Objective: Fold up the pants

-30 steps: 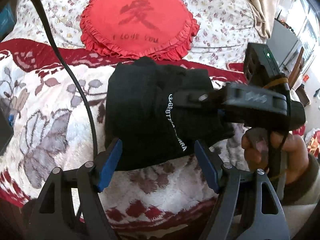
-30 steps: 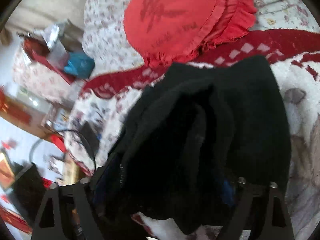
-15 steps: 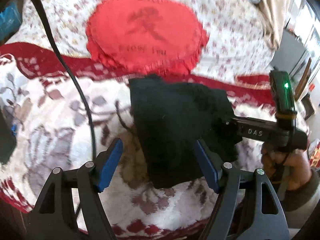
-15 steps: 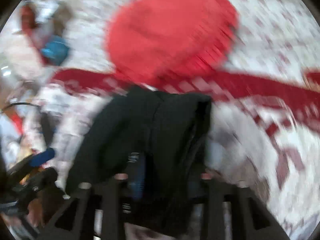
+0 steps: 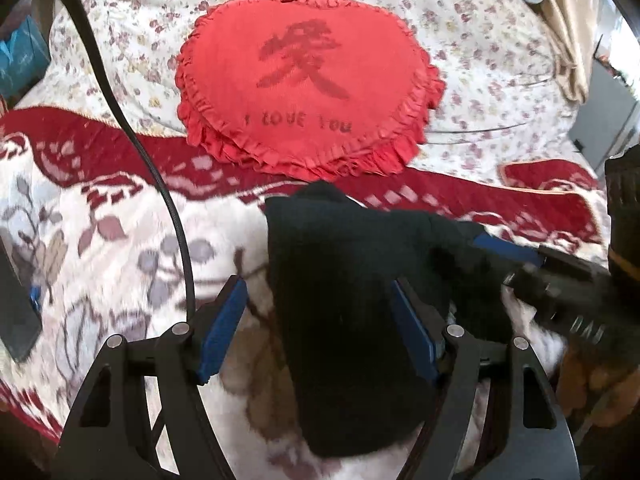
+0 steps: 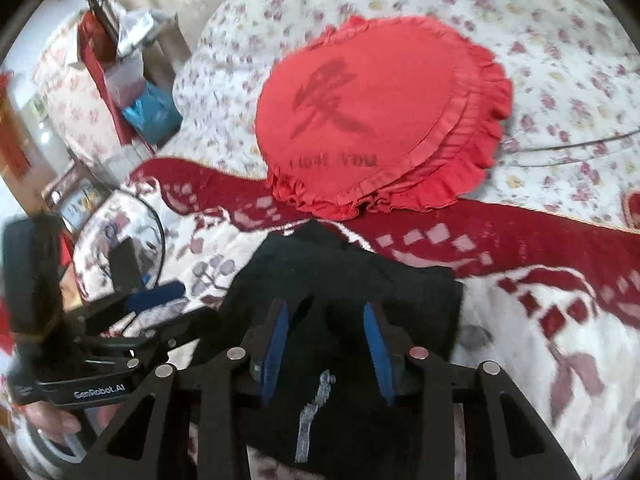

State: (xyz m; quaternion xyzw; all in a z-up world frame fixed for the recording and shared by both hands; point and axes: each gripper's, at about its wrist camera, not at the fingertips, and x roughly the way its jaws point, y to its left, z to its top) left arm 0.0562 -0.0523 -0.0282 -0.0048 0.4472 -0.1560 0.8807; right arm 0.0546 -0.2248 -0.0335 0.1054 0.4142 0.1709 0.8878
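While the black pants [image 5: 344, 320] lie folded into a compact dark bundle on a fleecy white blanket [image 5: 100, 264] with a red and grey leaf pattern, two hand-held grippers work at them from either side. In the left wrist view, the left gripper [image 5: 316, 332] sits low in the frame with its blue-padded fingers spread wide; the bundle's left edge falls between them, but neither pad presses on the cloth. The same view shows the right gripper [image 5: 508, 252] coming in from the right edge, one blue pad visible against the far right side of the bundle, with a person's hand [image 5: 596, 380] blurred beneath it. In the right wrist view, the right gripper [image 6: 324, 344] has its blue pads fairly close together and closing, with black fabric bunched between them; whether the pads actually press on it cannot be told. A strip of pale lettering [image 6: 316, 412] on the pants shows just below the pads. At the left of that view the left gripper [image 6: 160, 300] reaches toward the bundle's left edge, its body marked with white text, a hand [image 6: 52, 420] gripping its handle. Beyond the pants, a red heart-shaped cushion [image 5: 308, 88] with a ruffled edge and dark printed characters rests on a floral bedspread [image 5: 480, 40], just past the blanket's red border. A black cable [image 5: 132, 132] curves across the left side.
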